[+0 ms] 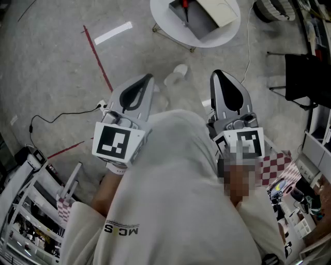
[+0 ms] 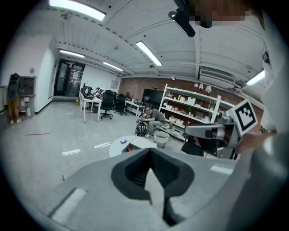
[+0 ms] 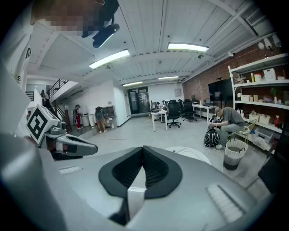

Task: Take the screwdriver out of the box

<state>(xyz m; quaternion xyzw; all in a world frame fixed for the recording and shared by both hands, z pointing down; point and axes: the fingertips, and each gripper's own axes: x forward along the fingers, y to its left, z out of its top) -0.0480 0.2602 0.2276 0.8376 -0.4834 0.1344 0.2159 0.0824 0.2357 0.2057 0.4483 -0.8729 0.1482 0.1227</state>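
On the grey floor (image 1: 46,62), a black cable (image 1: 51,120) trails at the left, a red tape line (image 1: 101,64) runs aslant beside it, and a white tape strip (image 1: 113,32) lies further up.

The left gripper (image 1: 149,77) is held out in front of the person's pale sweatshirt (image 1: 176,196) and tilts a little downward. Its own view shows the two dark pads pressed tip to tip, with nothing caught between them.

Beyond both grippers stands a round white counter (image 1: 170,26), well apart from either of them. The box (image 1: 199,23) lies open on it, reaching from the counter's middle towards its far edge, where the head view cuts it off. Its beige lid (image 1: 220,9) is folded back to the right. A small red piece (image 1: 184,4) shows in the box's dark inside at the left end; whether it is the screwdriver is too small to tell.

The right gripper (image 1: 216,74) is level with the left one and also dips slightly. Its jaws are closed tight together and hold nothing.

At the right, a black chair (image 1: 305,77) stands on the floor, and shelves (image 1: 310,207) fill the lower right corner.
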